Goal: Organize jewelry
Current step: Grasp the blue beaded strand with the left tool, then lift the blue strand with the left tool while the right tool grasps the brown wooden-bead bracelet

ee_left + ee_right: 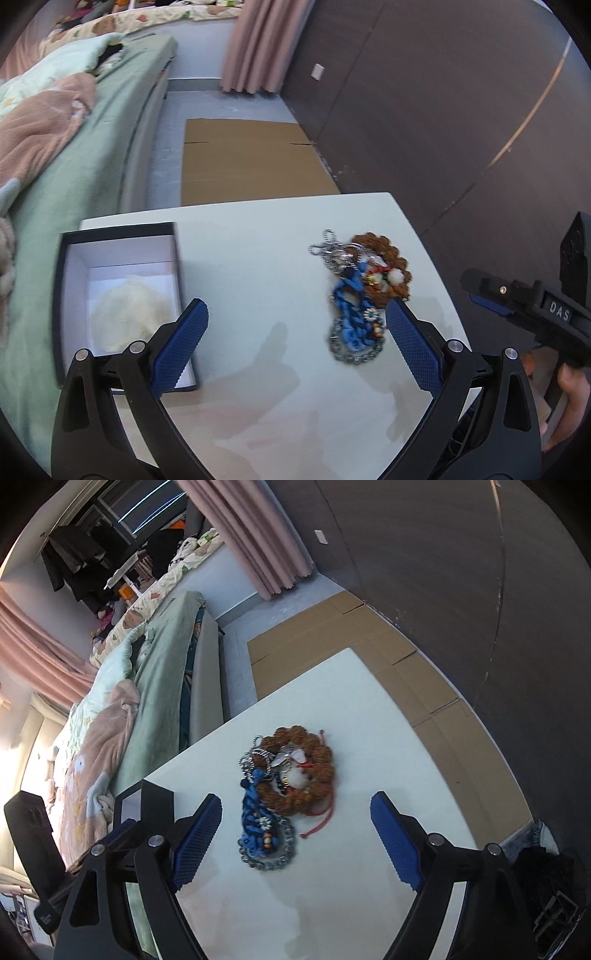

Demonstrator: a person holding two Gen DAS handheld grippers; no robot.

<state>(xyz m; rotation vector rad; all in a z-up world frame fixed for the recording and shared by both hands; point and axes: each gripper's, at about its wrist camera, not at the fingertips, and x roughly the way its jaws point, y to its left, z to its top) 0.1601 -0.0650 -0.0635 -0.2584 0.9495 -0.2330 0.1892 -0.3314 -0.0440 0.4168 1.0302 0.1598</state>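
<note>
A pile of jewelry lies on the white table [258, 258]: a brown bead bracelet [395, 262], a blue braided piece [351, 314], a silver chain [332, 251]. An open black box [118, 291] with white lining and a cream pouch sits at the table's left. My left gripper [295, 325] is open above the table, between box and pile. My right gripper [295, 812] is open, just short of the pile, with the brown bracelet [299, 771] and blue piece [255, 823] between its fingers' lines. The right gripper also shows at the right edge of the left wrist view [517, 299].
A bed with green and pink bedding [55, 147] runs along the table's left. Flat cardboard [247, 162] lies on the floor beyond the table. A dark wall [443, 110] stands at the right. A corner of the box [127, 801] shows left of the right gripper.
</note>
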